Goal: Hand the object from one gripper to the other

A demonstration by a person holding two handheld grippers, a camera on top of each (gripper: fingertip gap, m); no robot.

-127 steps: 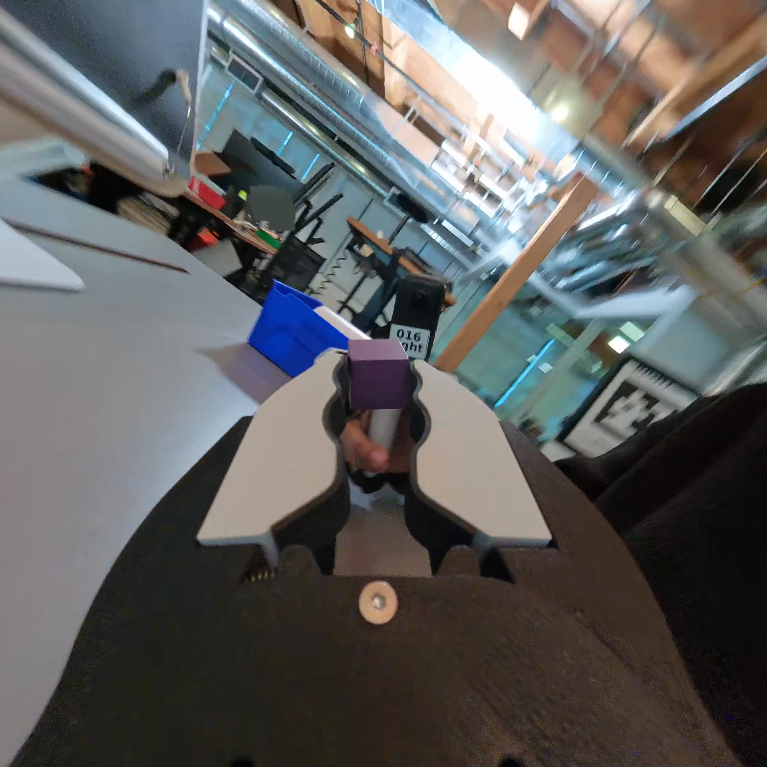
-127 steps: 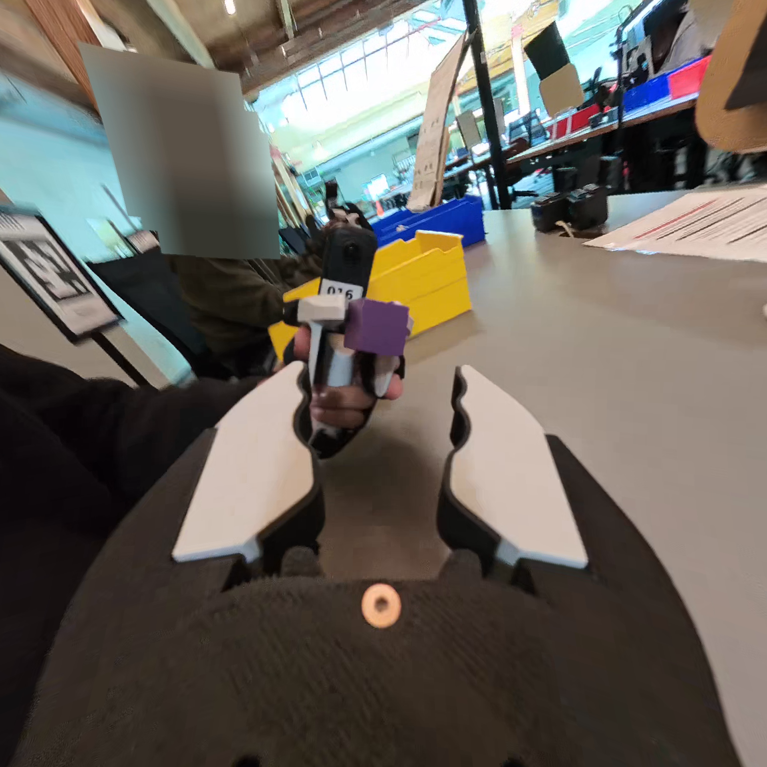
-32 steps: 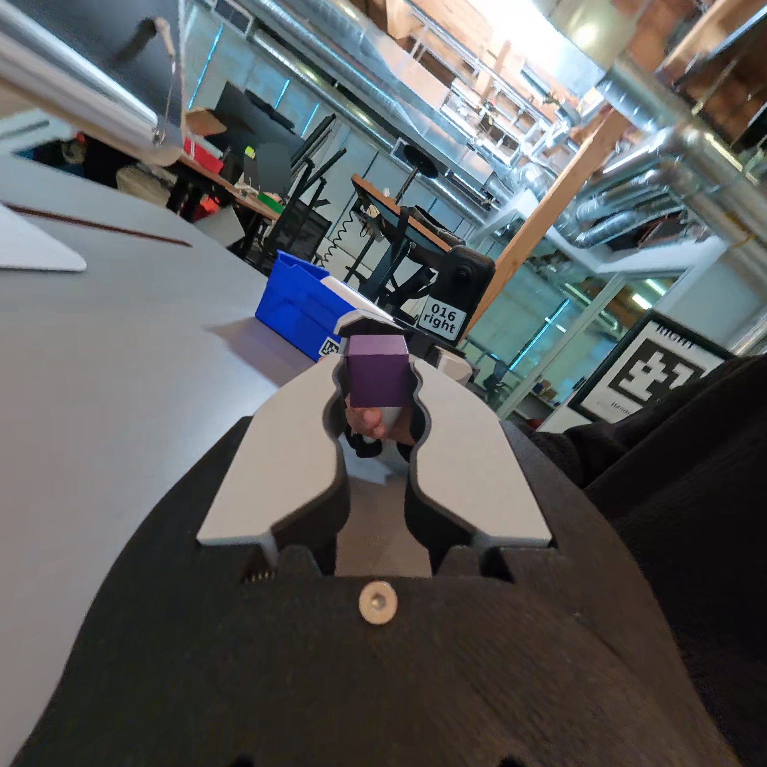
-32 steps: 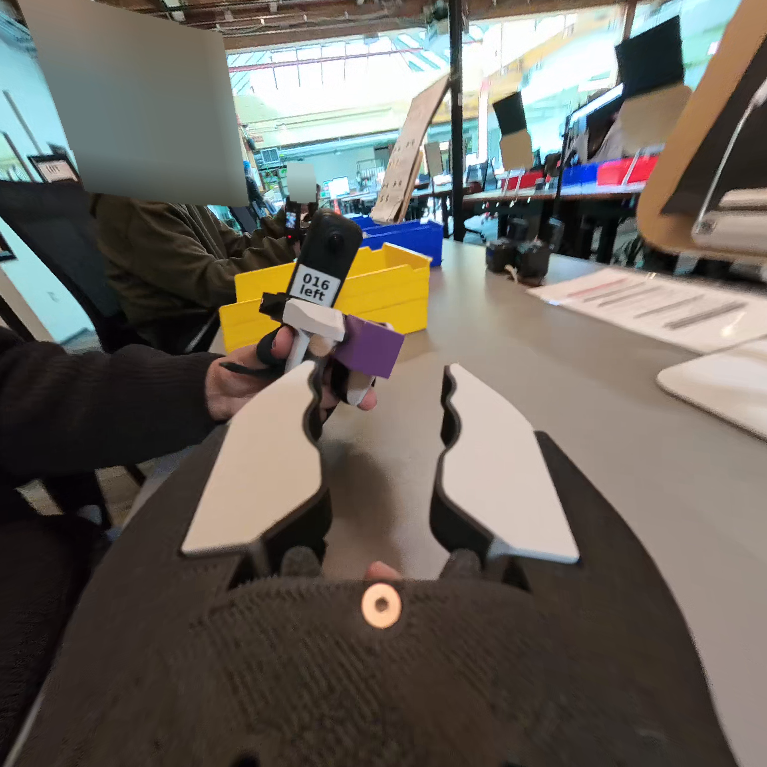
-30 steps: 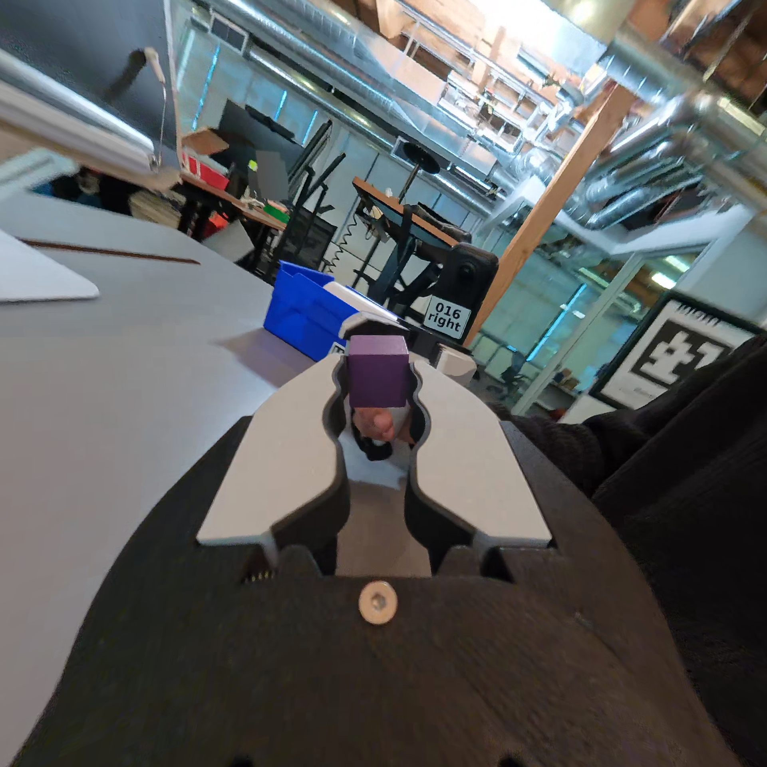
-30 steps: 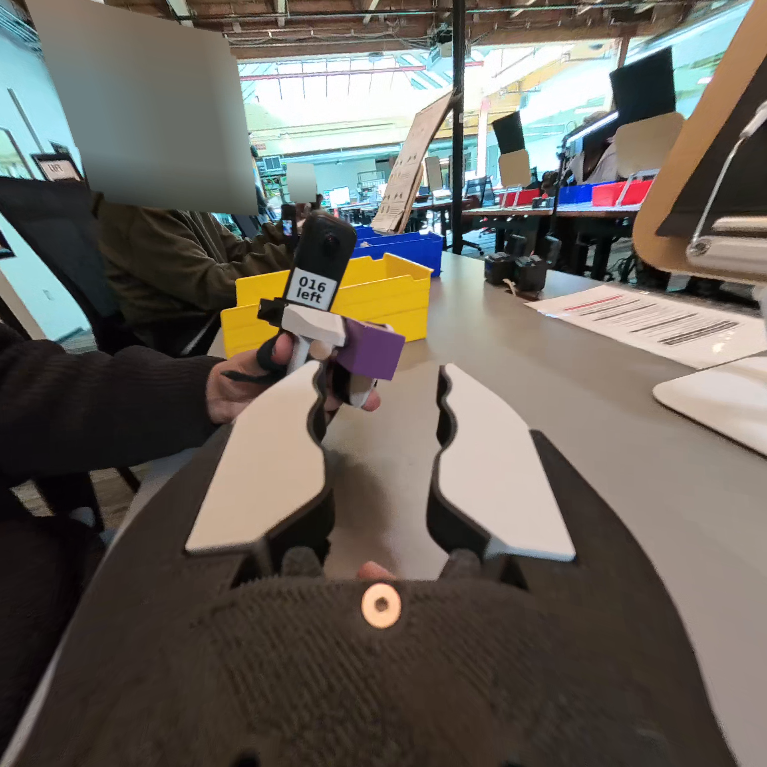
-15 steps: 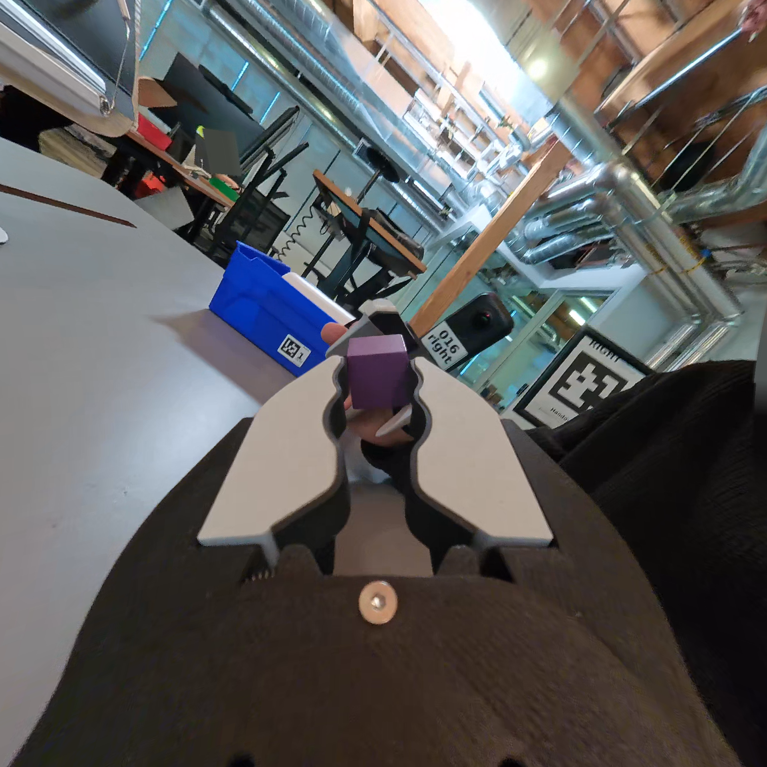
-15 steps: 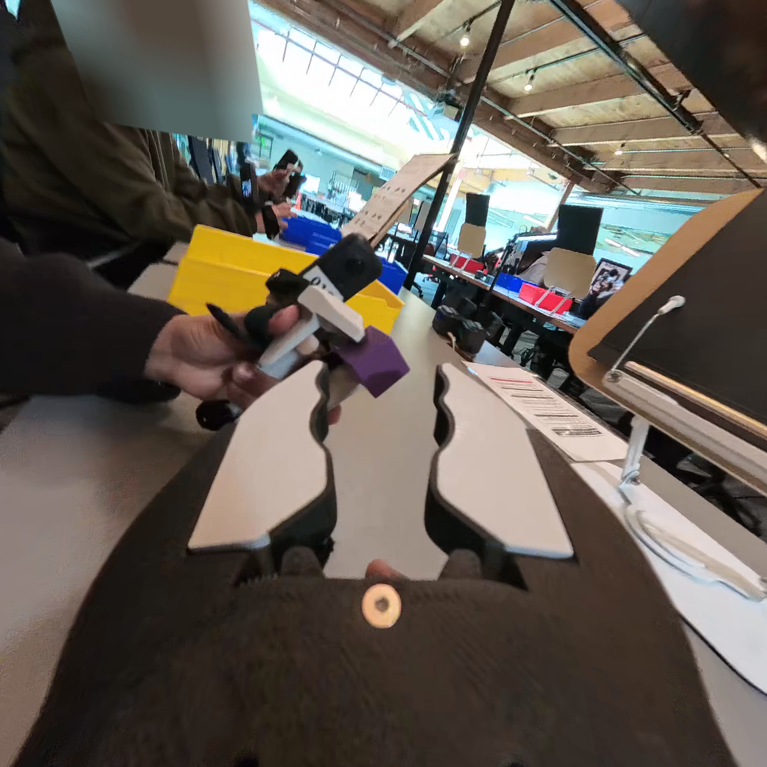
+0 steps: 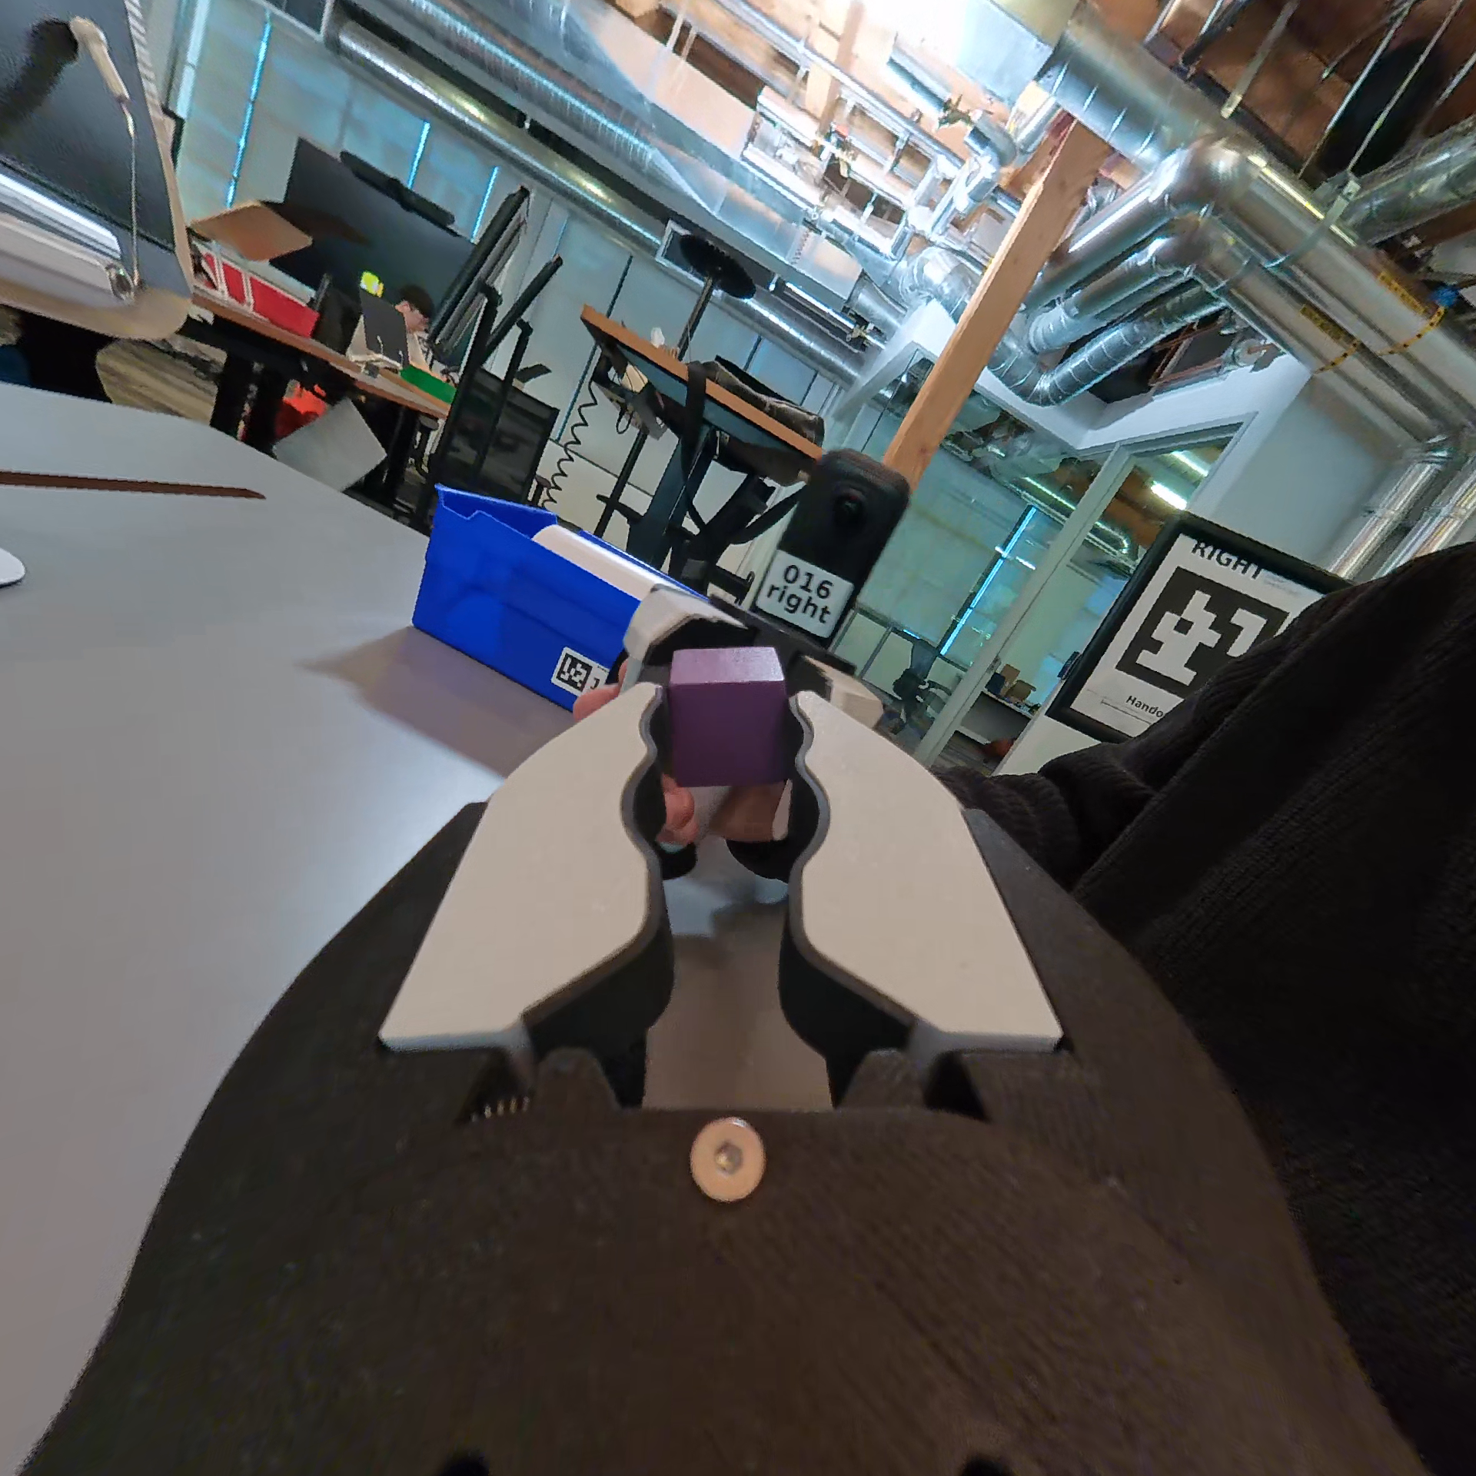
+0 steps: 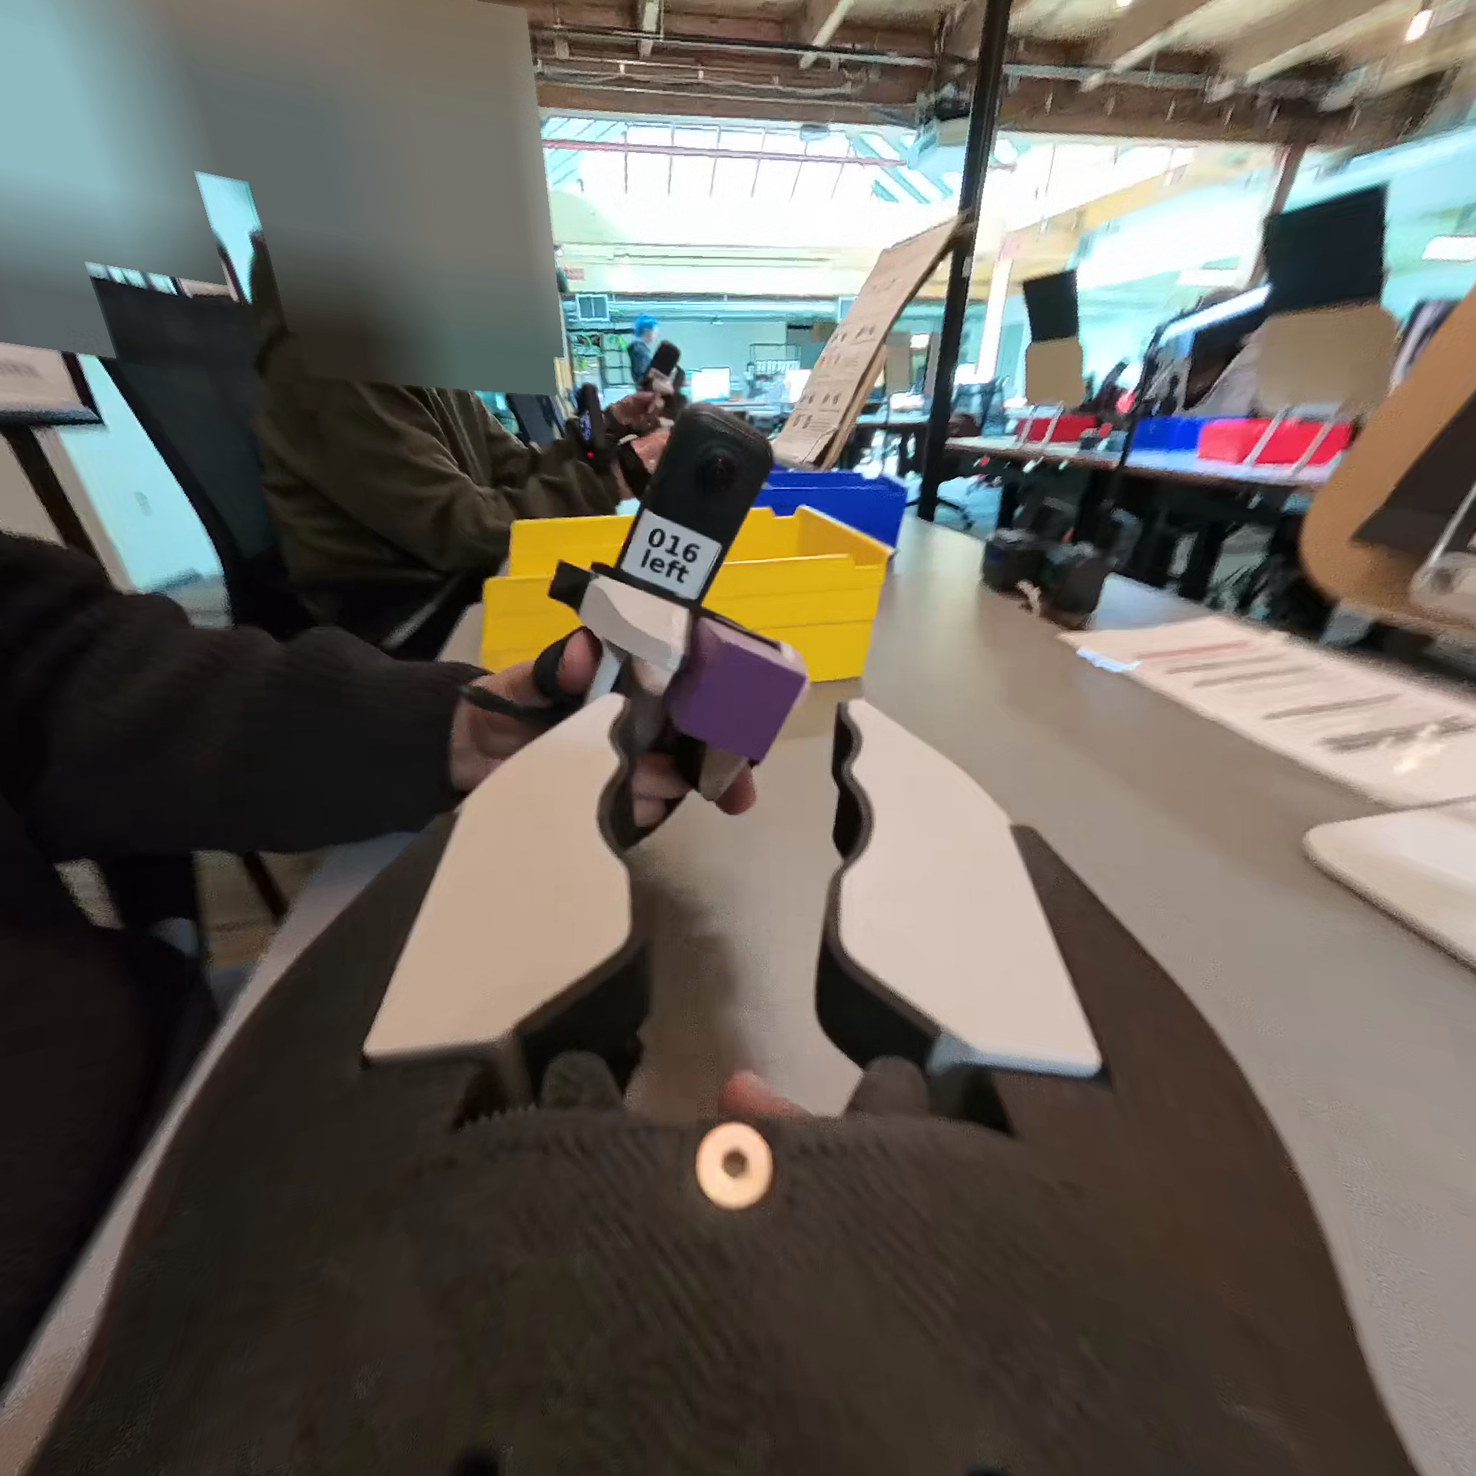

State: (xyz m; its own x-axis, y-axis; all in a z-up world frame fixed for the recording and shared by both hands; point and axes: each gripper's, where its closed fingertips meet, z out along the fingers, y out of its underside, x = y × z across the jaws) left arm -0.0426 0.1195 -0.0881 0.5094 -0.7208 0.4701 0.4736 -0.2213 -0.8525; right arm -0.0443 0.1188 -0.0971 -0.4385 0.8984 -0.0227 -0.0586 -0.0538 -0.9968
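Above the tabletop (image 10: 1118, 799), the left hand-held gripper (image 9: 725, 735) pinches the purple cube (image 9: 725, 728). From the spread, empty right hand-held gripper (image 10: 731, 747), the cube (image 10: 739, 699) sits at twelve o'clock, just beyond its fingertips.

Grey table (image 10: 1118, 799) stretching beneath and beyond the jaws. Yellow bin (image 10: 799, 591) resting on it ahead of the right jaws, printed sheets (image 10: 1318, 703) to their right. Blue bin (image 9: 511, 607) ahead-left of the left jaws.
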